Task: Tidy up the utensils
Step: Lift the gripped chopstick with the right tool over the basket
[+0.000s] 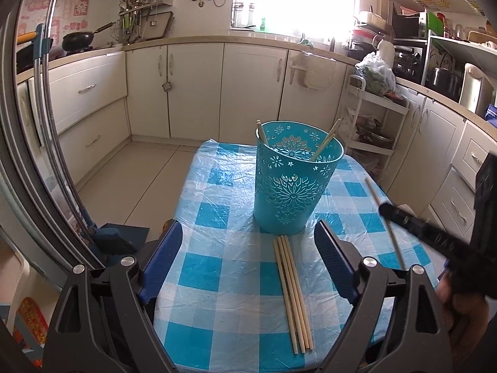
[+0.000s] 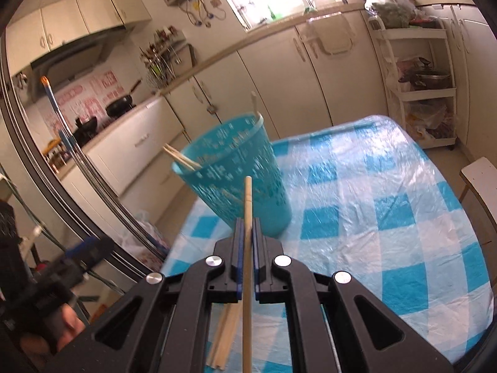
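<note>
Fingers (image 2: 259, 236) of the right gripper (image 2: 247, 233) are clenched on a single wooden chopstick (image 2: 247, 205), which is pinched between the blue pads and points up and forward toward the teal holder (image 2: 248, 183). In the left wrist view the same right gripper (image 1: 385, 209) is seen at the right side, raised above the bench (image 1: 223, 279), with the chopstick (image 1: 374, 194) crossing its tip at a slant.

On the left gripper (image 1: 248, 248) the fingers (image 1: 334, 258) are spread wide and released, with nothing pressed between them. A bundle of chopsticks (image 1: 293, 292) is laid flat on the bench in the gap between these fingers, side by side, with the far ends just short of the holder's base.

The teal holder (image 1: 292, 183) is stood upright near the middle of the bench, and its wall is cut with a flower pattern. Several chopsticks (image 1: 324, 143) are leant inside it against the rim, one at the left and two at the right in the left wrist view.

The bench is covered by a blue and white checked cloth under a clear plastic sheet. White kitchen cabinets (image 1: 192, 93) are seen beyond it, and a white rack (image 1: 369, 118) is stood to the right.
</note>
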Demonstrator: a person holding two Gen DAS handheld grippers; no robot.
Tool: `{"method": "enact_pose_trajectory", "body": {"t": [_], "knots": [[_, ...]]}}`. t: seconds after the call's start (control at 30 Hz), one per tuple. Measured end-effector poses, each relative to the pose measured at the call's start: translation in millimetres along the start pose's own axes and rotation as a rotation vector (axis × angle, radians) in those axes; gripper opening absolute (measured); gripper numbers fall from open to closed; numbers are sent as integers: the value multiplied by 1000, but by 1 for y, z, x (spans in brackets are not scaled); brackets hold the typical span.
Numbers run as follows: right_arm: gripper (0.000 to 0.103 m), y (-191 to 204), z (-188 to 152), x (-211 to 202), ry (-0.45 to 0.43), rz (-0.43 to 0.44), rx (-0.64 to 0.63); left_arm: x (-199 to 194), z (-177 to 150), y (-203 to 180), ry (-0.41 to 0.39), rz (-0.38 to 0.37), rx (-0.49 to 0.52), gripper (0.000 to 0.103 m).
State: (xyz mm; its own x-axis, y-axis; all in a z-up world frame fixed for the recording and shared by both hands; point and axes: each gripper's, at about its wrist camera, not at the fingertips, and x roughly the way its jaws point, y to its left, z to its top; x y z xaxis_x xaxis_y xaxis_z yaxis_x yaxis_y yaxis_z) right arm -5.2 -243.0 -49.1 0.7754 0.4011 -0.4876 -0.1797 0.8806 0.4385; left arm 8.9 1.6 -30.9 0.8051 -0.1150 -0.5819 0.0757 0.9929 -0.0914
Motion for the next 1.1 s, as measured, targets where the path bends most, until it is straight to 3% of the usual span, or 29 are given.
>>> {"method": "enact_pose_trajectory", "body": {"t": [0.27,0.57,0.8,1.1], "knots": [[6,40,46,-14,-181,76,-47,-1,-2,-1,9,-1,3,86],[6,57,116,17,-381,81,-21,10,-3,15,33,10,-41,86],[6,54,136,58,-397,31,-3,24,-3,34,61,18,-111,87],[6,48,140,103,-351,-60,-15,40,-6,44,94,9,-147,87]]}}
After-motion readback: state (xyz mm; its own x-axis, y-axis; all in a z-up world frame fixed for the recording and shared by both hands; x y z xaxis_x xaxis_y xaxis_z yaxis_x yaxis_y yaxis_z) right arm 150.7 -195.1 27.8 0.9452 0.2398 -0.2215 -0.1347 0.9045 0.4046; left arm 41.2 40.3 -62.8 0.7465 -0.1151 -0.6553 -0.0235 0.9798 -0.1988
